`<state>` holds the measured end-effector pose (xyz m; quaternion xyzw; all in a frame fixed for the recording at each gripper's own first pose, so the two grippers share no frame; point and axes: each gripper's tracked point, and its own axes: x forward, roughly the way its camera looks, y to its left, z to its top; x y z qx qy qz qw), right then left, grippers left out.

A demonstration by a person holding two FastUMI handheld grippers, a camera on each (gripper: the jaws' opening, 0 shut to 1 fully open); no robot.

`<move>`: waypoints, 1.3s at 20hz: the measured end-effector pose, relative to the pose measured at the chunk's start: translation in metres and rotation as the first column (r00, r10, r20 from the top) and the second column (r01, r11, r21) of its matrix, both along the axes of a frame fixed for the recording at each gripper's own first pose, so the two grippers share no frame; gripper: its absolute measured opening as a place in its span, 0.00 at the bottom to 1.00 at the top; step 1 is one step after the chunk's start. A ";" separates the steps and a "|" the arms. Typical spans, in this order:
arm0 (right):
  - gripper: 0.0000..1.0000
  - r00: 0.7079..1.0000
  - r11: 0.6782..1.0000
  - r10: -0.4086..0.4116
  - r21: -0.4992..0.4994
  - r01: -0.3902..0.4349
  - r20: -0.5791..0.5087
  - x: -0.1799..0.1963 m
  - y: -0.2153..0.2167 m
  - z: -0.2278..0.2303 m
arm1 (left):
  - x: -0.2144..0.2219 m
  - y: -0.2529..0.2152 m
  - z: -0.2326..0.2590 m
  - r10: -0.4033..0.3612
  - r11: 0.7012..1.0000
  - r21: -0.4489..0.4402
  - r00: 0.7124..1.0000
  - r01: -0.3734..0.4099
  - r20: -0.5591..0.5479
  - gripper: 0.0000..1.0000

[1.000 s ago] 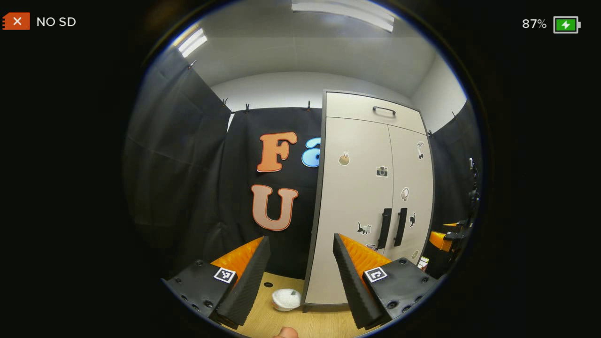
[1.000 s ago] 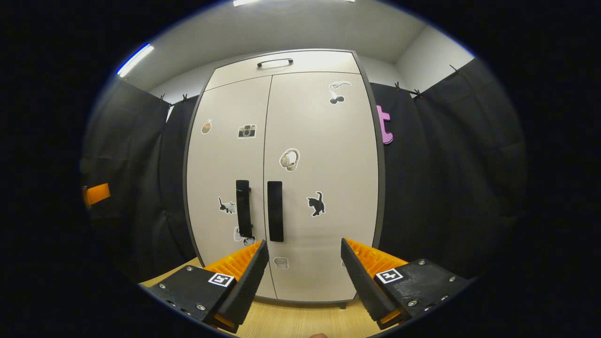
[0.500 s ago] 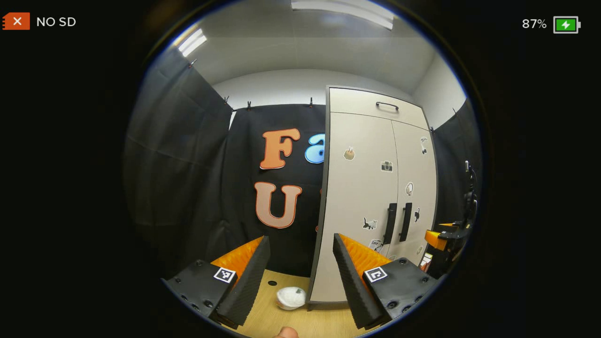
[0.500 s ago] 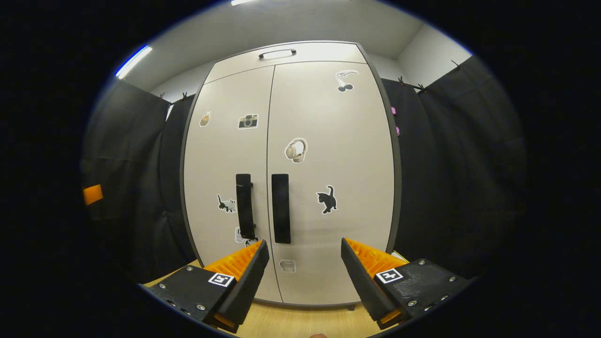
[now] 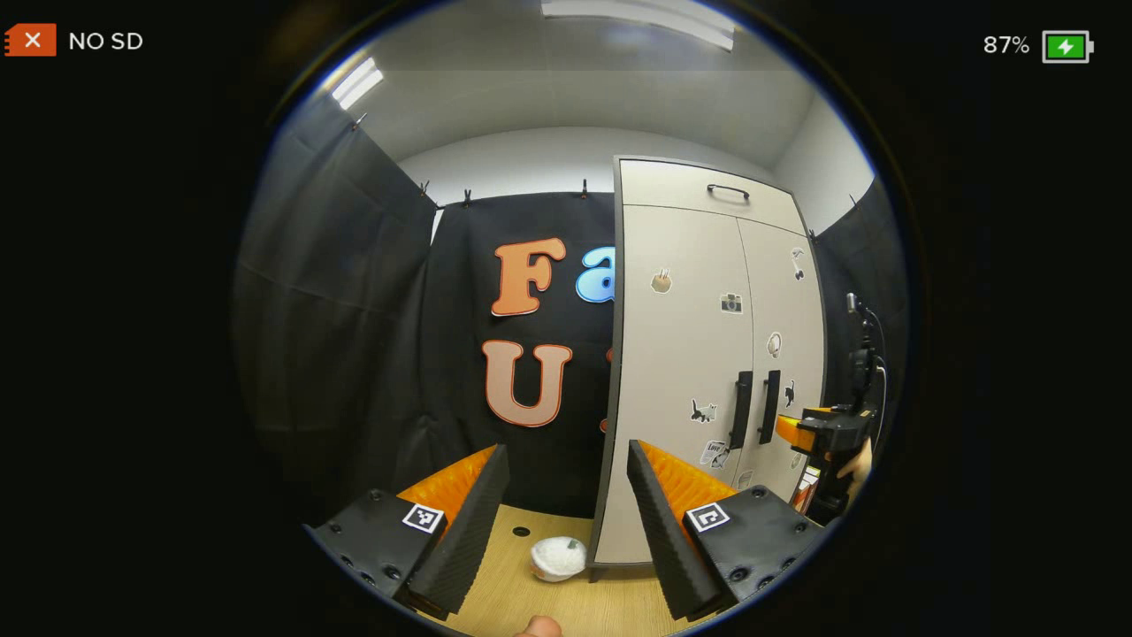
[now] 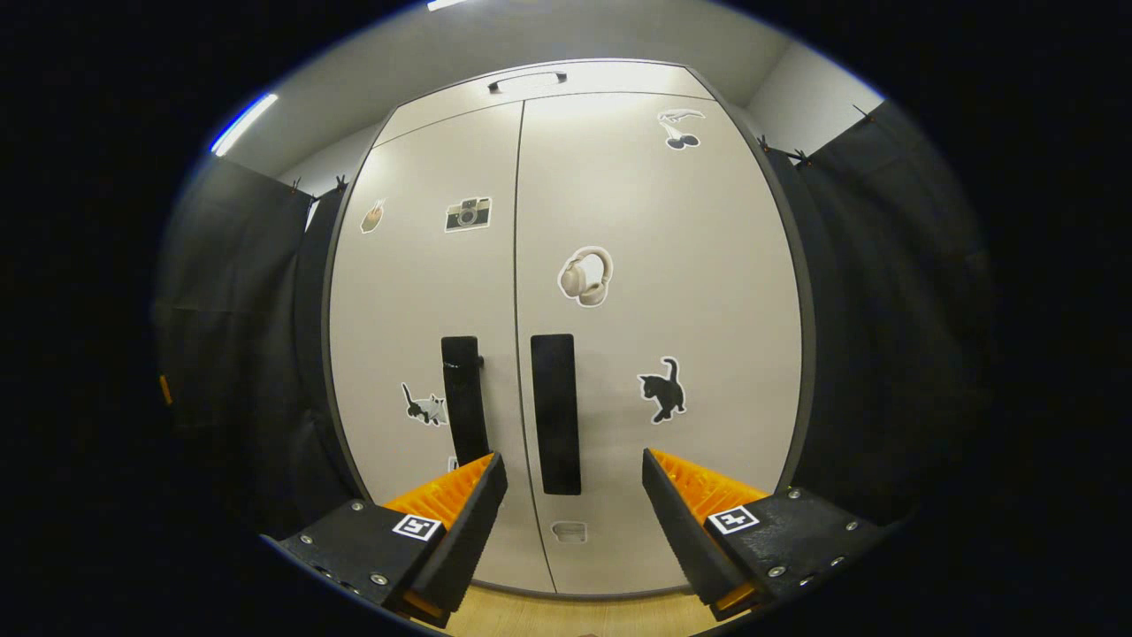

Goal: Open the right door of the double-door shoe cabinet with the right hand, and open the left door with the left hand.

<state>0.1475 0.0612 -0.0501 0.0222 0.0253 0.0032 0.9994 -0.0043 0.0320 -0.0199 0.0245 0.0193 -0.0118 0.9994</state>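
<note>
1. The right claw (image 6: 575, 495) is gaping, empty, facing the pale grey double-door shoe cabinet (image 6: 566, 221); the right door's black bar handle (image 6: 556, 414) is lying just beyond its fingers.
2. The left claw (image 5: 566, 495) is hanging spread, well apart from that cabinet's left handle (image 5: 740, 410).

No legible words on the shoe cabinet (image 6: 566, 336); its door stickers (image 6: 585, 276) are pictures only. One sticker low on the left door (image 5: 713, 453) carries lettering too small to read. Square coded markers (image 6: 733, 519) sit on the gripper bodies, bearing no characters.
</note>
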 end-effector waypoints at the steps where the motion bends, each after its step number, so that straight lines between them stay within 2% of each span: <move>1: 0.93 1.000 1.000 -0.003 0.003 0.003 0.001 0.005 0.001 0.000 | -0.001 0.002 0.001 0.004 1.000 0.007 1.000 -0.004 0.005 0.81; 7: 0.85 1.000 0.999 -0.009 0.039 0.009 -0.009 0.031 0.004 -0.005 | -0.006 0.005 0.001 -0.006 1.000 0.020 1.000 0.006 0.008 0.81; 10: 0.77 0.999 0.999 -0.029 0.018 0.030 -0.022 0.041 0.003 -0.011 | -0.008 -0.001 -0.003 -0.029 1.000 0.001 1.000 0.029 0.002 0.81; 11: 0.71 0.999 1.000 -0.028 0.014 0.028 -0.027 0.044 0.004 -0.014 | -0.008 -0.002 -0.004 -0.035 0.999 -0.001 0.999 0.035 0.002 0.81; 15: 0.55 0.999 0.999 -0.033 0.015 0.034 -0.038 0.052 0.003 -0.019 | -0.006 -0.005 -0.004 -0.050 0.999 0.005 0.999 0.049 0.012 0.81; 19: 0.38 0.999 0.999 -0.038 0.026 0.039 -0.030 0.058 0.005 -0.018 | 0.000 0.003 -0.011 -0.010 0.999 0.038 1.000 0.010 0.018 0.81; 26: 0.32 0.998 0.999 -0.047 -0.004 0.047 -0.032 0.060 0.005 -0.018 | -0.003 -0.001 -0.013 -0.012 1.000 0.028 1.000 0.012 0.011 0.80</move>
